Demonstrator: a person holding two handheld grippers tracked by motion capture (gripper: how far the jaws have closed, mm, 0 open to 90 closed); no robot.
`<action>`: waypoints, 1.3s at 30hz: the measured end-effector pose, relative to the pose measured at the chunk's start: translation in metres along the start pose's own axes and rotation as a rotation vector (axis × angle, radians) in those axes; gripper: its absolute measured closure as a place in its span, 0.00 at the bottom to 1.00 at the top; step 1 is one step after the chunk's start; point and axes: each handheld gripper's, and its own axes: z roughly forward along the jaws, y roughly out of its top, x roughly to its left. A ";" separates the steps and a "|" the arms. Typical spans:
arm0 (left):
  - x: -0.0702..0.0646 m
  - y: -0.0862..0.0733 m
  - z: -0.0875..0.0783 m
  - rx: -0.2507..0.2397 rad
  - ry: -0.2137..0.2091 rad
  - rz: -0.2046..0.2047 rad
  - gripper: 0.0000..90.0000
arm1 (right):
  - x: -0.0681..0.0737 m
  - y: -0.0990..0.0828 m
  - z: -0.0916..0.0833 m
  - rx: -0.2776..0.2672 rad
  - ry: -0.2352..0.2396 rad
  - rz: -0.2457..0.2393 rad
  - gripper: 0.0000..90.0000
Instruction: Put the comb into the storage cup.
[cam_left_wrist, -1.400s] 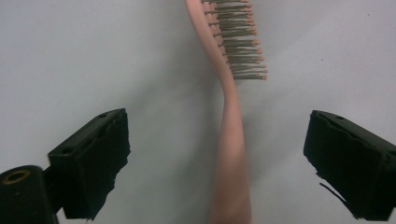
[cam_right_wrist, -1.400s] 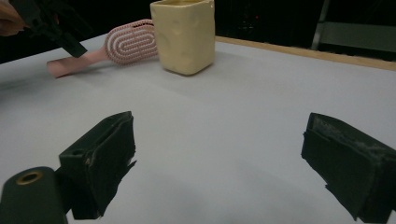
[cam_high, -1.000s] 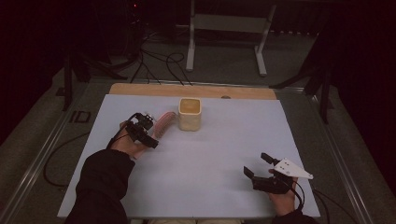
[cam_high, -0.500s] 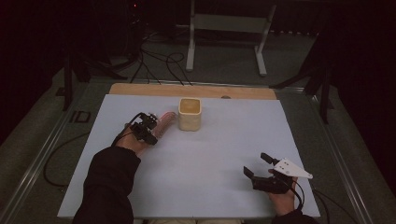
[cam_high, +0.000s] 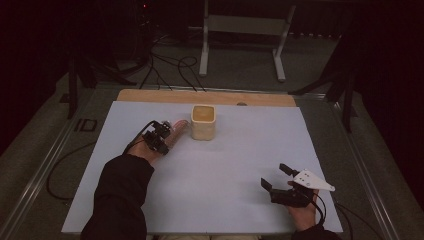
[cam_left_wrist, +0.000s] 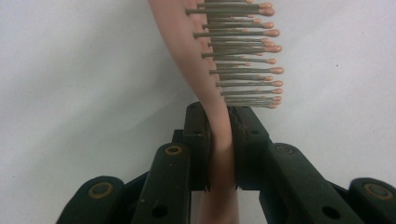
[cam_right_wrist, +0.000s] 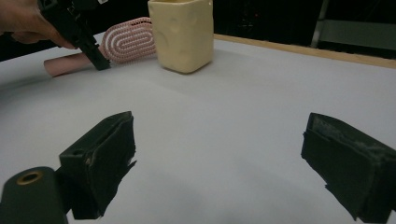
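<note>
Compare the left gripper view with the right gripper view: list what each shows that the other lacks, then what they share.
Left gripper view alone: the left claw clamped on the pink hairbrush at its neck, bristles side-on with rounded tips.

Right gripper view alone: the cream cup standing beside the brush head, the right claw wide open with nothing in it, and a hand.

Both: the hairbrush, the left claw, and the white table.
</note>
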 end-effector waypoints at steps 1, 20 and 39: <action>0.000 0.000 0.000 0.000 0.002 0.001 0.88 | 0.000 0.000 0.000 0.001 0.000 -0.001 0.11; -0.001 -0.004 -0.010 -0.073 0.035 -0.020 0.88 | 0.000 0.000 0.000 0.005 -0.004 0.000 0.11; -0.003 -0.009 -0.033 -0.175 0.041 -0.025 0.88 | 0.000 0.000 0.001 0.008 -0.002 0.000 0.11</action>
